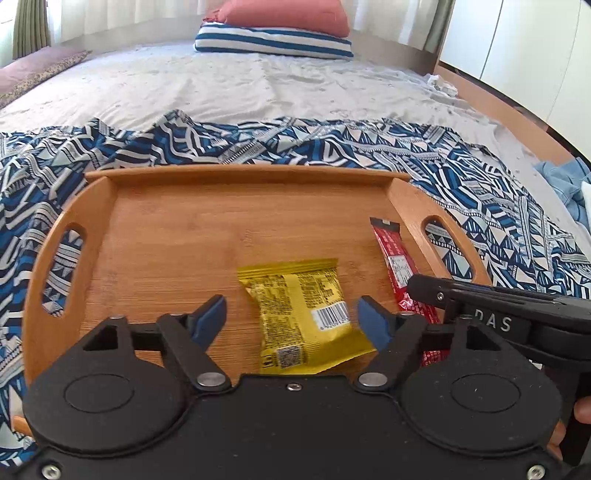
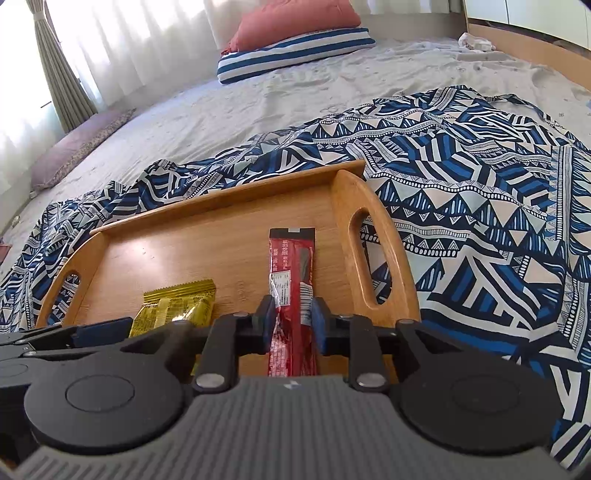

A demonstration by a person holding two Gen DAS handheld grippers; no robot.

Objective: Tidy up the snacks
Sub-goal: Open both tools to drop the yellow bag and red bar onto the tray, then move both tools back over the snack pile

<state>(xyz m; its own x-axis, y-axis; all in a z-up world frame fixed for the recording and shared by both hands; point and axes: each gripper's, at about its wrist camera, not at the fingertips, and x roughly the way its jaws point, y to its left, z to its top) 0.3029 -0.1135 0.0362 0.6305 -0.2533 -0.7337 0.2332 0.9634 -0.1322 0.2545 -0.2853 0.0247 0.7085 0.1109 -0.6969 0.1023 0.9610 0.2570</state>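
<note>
Counting what lies before me: one wooden tray (image 1: pixel 236 221), two snack packets, two tongs. My left tongs (image 1: pixel 291 317) stand spread wide, blue pads well clear on either side of the yellow packet (image 1: pixel 303 314), which lies flat on the tray floor between them, touched by neither pad as far as I can see. It is a squarish crinkled foil pouch with serrated end seams, small print, a barcode and a square code.

My right tongs (image 2: pixel 293 321) are parted only narrowly around the red packet (image 2: pixel 291 266), a long slim glossy bar wrapper with a black end strip; the pads sit just beside its edges, and I cannot tell if they press it. It runs straight ahead of those tongs, just left of the tray's right handle wall.

The tray is smooth bamboo with a visible grain, rounded ends and one oval handle slot in each end. It rests on a blue, white and black geometric-print cloth (image 2: pixel 461 192) spread over a pale, wrinkled bed (image 1: pixel 240 85). Far beyond the tongs, a red cushion (image 1: pixel 288 16) sits atop a blue-and-white striped pillow (image 1: pixel 273 42).
</note>
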